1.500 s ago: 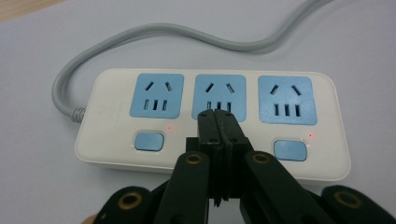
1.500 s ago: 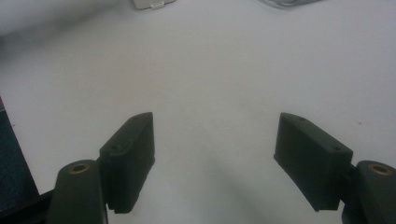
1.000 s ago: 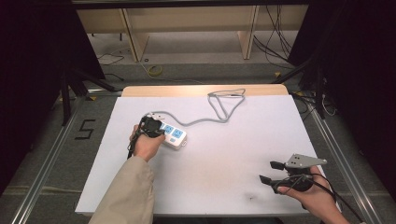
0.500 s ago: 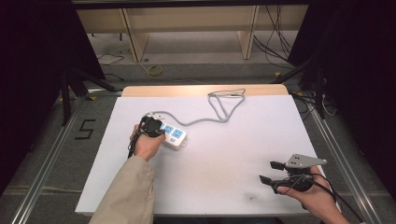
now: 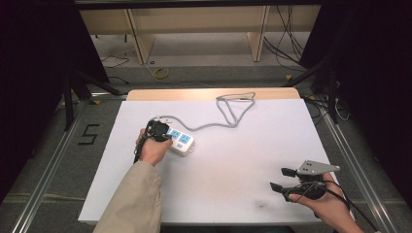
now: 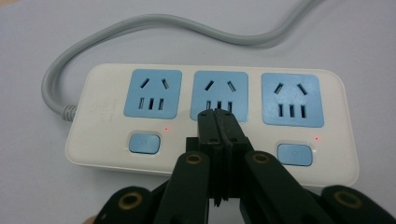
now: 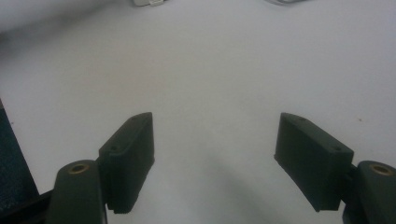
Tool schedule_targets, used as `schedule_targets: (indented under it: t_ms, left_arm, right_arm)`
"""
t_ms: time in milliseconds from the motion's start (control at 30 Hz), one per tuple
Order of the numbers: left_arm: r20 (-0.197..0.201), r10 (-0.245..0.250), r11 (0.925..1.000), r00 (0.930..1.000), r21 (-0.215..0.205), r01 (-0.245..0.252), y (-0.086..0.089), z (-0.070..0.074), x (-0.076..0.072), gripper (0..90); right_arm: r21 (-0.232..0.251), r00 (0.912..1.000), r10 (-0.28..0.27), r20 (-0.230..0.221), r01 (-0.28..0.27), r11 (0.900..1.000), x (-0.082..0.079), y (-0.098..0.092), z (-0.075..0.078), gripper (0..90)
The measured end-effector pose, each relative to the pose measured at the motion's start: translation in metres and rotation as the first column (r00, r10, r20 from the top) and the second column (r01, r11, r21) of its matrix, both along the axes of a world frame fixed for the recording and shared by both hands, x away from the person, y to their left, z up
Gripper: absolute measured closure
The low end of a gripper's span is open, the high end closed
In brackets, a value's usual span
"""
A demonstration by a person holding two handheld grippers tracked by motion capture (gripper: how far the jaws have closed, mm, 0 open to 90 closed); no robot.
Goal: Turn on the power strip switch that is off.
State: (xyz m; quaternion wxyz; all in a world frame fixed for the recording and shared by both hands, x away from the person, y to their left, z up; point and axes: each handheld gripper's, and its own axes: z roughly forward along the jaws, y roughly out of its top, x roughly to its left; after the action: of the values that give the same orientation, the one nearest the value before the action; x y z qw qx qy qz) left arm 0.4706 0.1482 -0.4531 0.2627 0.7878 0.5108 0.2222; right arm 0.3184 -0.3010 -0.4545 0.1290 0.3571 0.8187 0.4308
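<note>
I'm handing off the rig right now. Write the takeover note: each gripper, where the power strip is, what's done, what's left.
Left gripper: jaws shut, nothing between them, tips over the middle switch of the power strip; contact cannot be told.
Right gripper: jaws open, empty, at the near right of the table.
Power strip: flat at table left-centre, grey cable running to the far edge.
Done: red lamps glow beside the left switch and right switch.
Left: probably the middle switch; its lamp is hidden by the jaws.
</note>
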Motion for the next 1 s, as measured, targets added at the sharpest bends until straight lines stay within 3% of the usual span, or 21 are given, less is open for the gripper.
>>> schedule_targets:
  t_ms: [1000]
  left_arm:
    - [-0.053,-0.009,0.9997,0.9986,0.020,0.010,-0.0018,0.0036,0.0051,89.9]
  right_arm:
    - [-0.003,1.0000,-0.004,-0.001,0.004,1.000,-0.0001,-0.0007,-0.0003,28.5]
